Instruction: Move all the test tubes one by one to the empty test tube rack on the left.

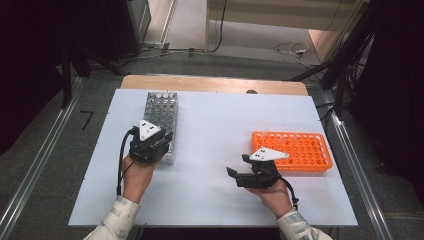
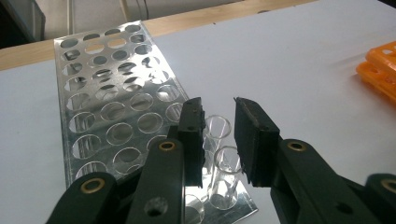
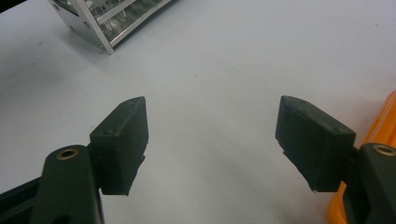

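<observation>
A white table top (image 1: 210, 150) lies on a wooden bench, with grey floor, loose cables and dark frames around it. At the table's left stands a metal tube rack (image 1: 162, 117), its long side running away from me; at the right lies an orange rack (image 1: 295, 150), well apart from the metal one. My left gripper (image 1: 161, 142) hangs over the near end of the metal rack. Seen along its own jaws, my left gripper (image 2: 219, 135) stands above two clear glass tubes (image 2: 224, 177) seated in the rack's near corner holes. The jaws are a narrow gap apart, one on each side of the nearer tube's rim. I cannot tell whether the pads press on the glass. The remaining holes of the metal rack (image 2: 112, 102) that I can see look unfilled. My right gripper (image 1: 239, 167) rests low over the bare table just beside the near left corner of the orange rack. Its jaws are spread wide with nothing between them (image 3: 210, 140). An edge of the orange rack (image 3: 380, 126) shows past the right jaw.
</observation>
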{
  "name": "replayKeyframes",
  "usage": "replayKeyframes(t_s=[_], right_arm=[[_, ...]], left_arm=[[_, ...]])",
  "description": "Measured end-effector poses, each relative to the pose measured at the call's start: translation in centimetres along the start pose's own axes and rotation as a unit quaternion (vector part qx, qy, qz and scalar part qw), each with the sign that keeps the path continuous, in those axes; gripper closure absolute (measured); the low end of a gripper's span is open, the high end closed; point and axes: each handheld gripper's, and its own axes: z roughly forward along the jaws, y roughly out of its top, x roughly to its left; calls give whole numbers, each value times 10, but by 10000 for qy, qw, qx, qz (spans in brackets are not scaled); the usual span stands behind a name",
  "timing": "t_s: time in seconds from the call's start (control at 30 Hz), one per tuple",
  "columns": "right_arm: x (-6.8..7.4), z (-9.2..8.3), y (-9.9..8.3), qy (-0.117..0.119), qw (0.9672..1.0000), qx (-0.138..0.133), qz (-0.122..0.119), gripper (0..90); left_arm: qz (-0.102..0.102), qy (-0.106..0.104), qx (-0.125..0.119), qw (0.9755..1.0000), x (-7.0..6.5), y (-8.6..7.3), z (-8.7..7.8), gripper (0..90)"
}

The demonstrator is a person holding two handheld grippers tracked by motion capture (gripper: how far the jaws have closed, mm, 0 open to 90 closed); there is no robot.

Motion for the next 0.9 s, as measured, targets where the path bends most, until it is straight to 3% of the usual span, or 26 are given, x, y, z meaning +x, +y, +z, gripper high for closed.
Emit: replayKeyframes(t_s=[0.2,0.53,0.63,0.9], right_arm=[[1,-2,0,-1,10000,-7,-12,241],[-5,-14,-1,-76,9998,-144,72,242],[-7,-19,-2,-105,9997,-184,81,242],[-20,-38,-9,-295,9988,-322,222,243]], left_arm=[[-67,-106,-24,9999,-2,-1,-1,639],[-464,-354,-267,9979,-4,4,-15,314],[-507,-315,-361,9976,-5,5,-20,250],[-523,-355,-419,9971,-8,5,-25,160]])
